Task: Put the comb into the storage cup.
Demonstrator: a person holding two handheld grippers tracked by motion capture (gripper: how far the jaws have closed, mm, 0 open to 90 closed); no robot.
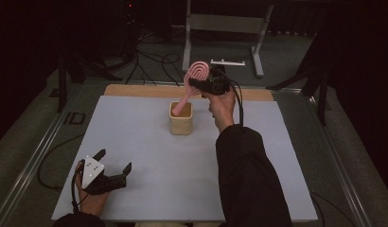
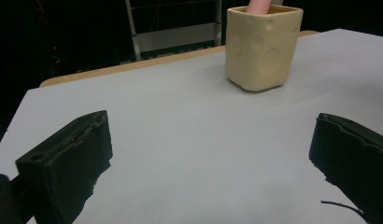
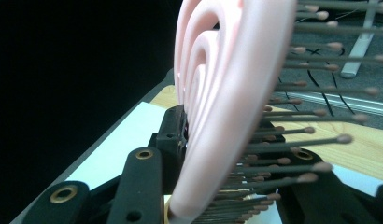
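A beige square cup (image 1: 181, 120) stands on the far middle of the pale grey mat (image 1: 145, 156). A pink hairbrush (image 1: 198, 72) leans out of it, handle end down inside the cup and head up to the right. My right gripper (image 1: 196, 83) is shut on the brush's head above the cup. In the right gripper view the looped pink head and its bristles (image 3: 227, 93) sit between my right gripper's (image 3: 217, 158) black jaws. My left gripper (image 1: 115, 160) rests open near the front left corner, nothing between its jaws. The left gripper view shows my left gripper (image 2: 210, 140) facing the cup (image 2: 262, 46) and the brush handle (image 2: 259, 5).
A wooden strip (image 1: 135, 91) runs along the mat's far edge. Behind the table a grey metal stand (image 1: 220, 23) sits on the floor among black cables (image 1: 154, 61). Metal rails (image 1: 36, 156) border the table's sides. Dark tripod legs (image 1: 320, 85) stand at the right.
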